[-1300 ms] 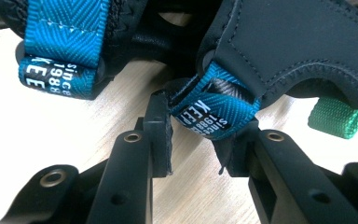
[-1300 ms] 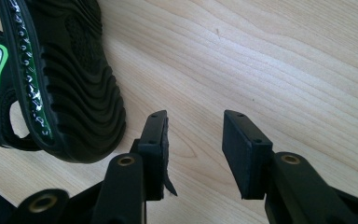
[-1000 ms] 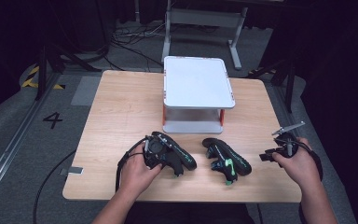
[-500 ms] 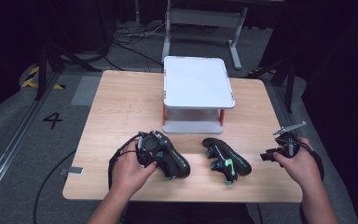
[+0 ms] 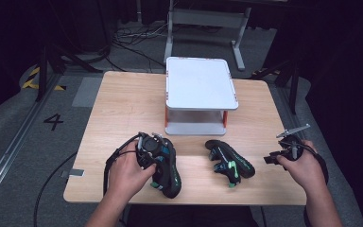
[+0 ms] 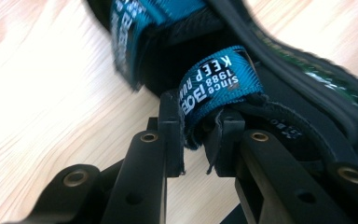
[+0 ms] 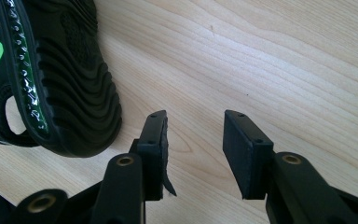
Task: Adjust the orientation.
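On the counter (image 5: 123, 109), seen from the high view, the left tongs (image 5: 157, 156) sat at about 7 o'clock from the middle, in the person's left hand (image 5: 127, 172). The left sandal (image 5: 166, 168) lay under and against them, a black one with teal straps, toe pointing toward 5 o'clock near the front edge. In the left gripper view the left tongs (image 6: 198, 140) were closed on the teal strap (image 6: 219, 84) at the sandal's (image 6: 279, 79) heel, printed with white letters; both pads pressed the webbing from either side. Their jaws had just been closing, with the strap between them. The wood of the counter (image 6: 51, 93) showed beneath the shoe.

At 12 o'clock from the sandals stood a small white stand (image 5: 201, 82) with red legs and a lower shelf, well apart from both hands.

The right sandal (image 5: 229, 158) lay at about 5 o'clock from the middle, black with green marks, just beside the left one but not touching it.

At 4 o'clock, off the counter's right edge, the right hand (image 5: 302, 163) held the right tongs (image 5: 272, 158), pointing toward that sandal. In the right gripper view the right tongs (image 7: 196, 149) stood partly open with nothing between the pads, only bare counter (image 7: 284, 60). The right sandal (image 7: 70, 88) lay on its side at 10 o'clock from them, its ribbed sole facing the jaws, near but apart.
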A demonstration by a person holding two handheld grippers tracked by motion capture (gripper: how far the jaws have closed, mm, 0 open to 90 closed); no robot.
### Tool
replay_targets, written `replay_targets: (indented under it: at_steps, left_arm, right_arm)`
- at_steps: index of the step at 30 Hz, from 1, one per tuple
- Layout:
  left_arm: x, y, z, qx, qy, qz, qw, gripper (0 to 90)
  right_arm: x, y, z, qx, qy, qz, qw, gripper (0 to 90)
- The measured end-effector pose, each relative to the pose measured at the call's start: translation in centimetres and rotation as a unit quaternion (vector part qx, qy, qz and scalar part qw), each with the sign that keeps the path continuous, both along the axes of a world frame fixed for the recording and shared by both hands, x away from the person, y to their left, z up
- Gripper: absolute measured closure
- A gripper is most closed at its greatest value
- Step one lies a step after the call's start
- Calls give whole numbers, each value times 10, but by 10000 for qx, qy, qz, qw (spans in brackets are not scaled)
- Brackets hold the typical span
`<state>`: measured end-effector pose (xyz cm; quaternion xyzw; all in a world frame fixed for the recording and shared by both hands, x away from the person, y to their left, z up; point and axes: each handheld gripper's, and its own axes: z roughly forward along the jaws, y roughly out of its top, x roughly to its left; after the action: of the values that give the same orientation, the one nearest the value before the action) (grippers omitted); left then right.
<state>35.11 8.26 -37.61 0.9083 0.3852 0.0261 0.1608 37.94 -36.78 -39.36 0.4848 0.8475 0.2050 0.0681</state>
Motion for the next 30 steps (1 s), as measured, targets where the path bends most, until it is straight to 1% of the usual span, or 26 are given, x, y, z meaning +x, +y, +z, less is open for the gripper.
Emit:
replay_targets:
  at_steps: [2,3,5,7,8,9,11,12,13,15,19,22,23,24,25,26,29,30]
  left_arm:
    - [2,-6,0,-41,-62,-86,9999,782]
    - [4,-11,0,-47,-45,-121,9999,783]
    - [9,-22,-1,-127,-88,-309,9994,782]
    - [13,-31,-2,-149,-151,-377,9991,781]
    - [17,-38,-4,-144,-142,-435,9988,781]
    - [19,-42,-5,-183,-149,-437,9988,780]
    - [22,-54,-11,-158,-195,-592,9979,780]
    - [22,-59,-13,-136,-233,-619,9977,779]
    - [23,-63,-14,-79,-255,-714,9971,779]
    - [23,-67,-14,-40,-273,-768,9967,780]
    - [24,-65,-13,-76,-383,-746,9965,785]
    - [25,-67,-9,36,-561,-805,9952,788]
    - [27,-68,-8,36,-613,-847,9945,788]
    - [27,-68,-8,36,-613,-847,9945,788]
    - [31,-70,-4,-27,-715,-911,9933,789]
    - [33,-73,-2,-42,-736,-944,9928,789]
    - [39,-82,-1,42,-840,-1096,9904,789]
    - [39,-82,-1,42,-840,-1096,9904,788]
  right_arm:
    - [0,-1,0,-9,-24,-4,10000,611]
    - [-1,-1,-1,-9,-20,-10,10000,610]
    - [-1,0,-1,-17,0,-6,10000,609]
    - [-2,1,-1,-19,2,1,10000,609]
    - [-2,1,-1,-15,-4,4,10000,609]
    - [-3,1,-1,-11,1,7,10000,608]
    - [-4,0,-2,-22,12,-2,10000,606]
    - [-4,-1,-3,-17,10,-26,10000,606]
    - [-5,-2,-3,-23,34,-51,10000,605]
    - [-6,-4,-3,-26,22,-80,10000,604]
    - [-8,-6,-3,-16,11,-114,9999,604]
    - [-9,-6,-3,-23,20,-112,9999,604]
    - [-9,-6,-4,-33,30,-102,9999,603]
    - [-9,-6,-4,-33,30,-102,9999,603]
    - [-8,-6,-5,-18,39,-130,9999,603]
    - [-8,-7,-5,-20,58,-125,9999,603]
    - [-8,-7,-4,-13,34,-103,9999,601]
    - [-8,-7,-4,-13,34,-103,9999,601]
